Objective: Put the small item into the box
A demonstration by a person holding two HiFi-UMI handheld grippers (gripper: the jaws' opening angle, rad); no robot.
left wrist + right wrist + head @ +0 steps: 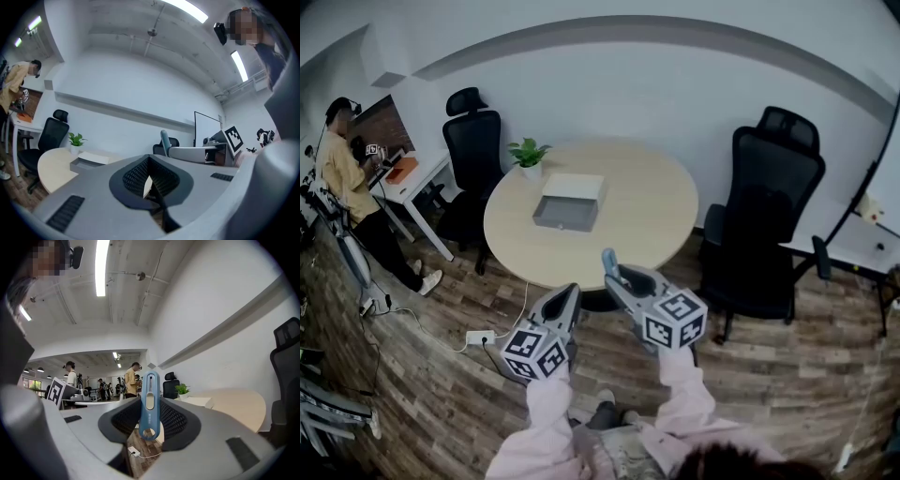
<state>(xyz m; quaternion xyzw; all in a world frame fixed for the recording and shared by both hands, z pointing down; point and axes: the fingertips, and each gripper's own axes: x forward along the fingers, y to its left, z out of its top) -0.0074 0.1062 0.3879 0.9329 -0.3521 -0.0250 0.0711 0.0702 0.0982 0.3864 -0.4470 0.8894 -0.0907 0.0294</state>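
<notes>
Two grippers: left gripper [570, 292] and right gripper [616, 277] are held side by side and level, close in front of the person, both pointing toward the far table.
Arms: pink sleeves [546, 412] reach forward from the near edge; each gripper's marker cube [675, 319] sits at its near end.
Left jaws: drawn together, with only a thin sliver of light between the pads and nothing held.
Right jaws: clamped on the small blue item [150, 399], which stands upright between the pads with its top poking above the jaw tips.
Item's place: at the near rim of the table, well apart from the box.
Floor: dark wood planks [441, 394], with a white power strip [478, 336] and its cable near left.
Table: round, light wood [647, 216], just beyond the gripper tips.
Box: grey, open [565, 216], with its white lid at the far side, left of the table's middle.
Plant: small potted green [529, 155] at the table's far left edge.
Chairs: a black office chair [473, 141] at far left and another [769, 216] at the right.
Far left: a person [352, 178] stands at a white desk [417, 183].
Backdrop: plain white wall [656, 94].
</notes>
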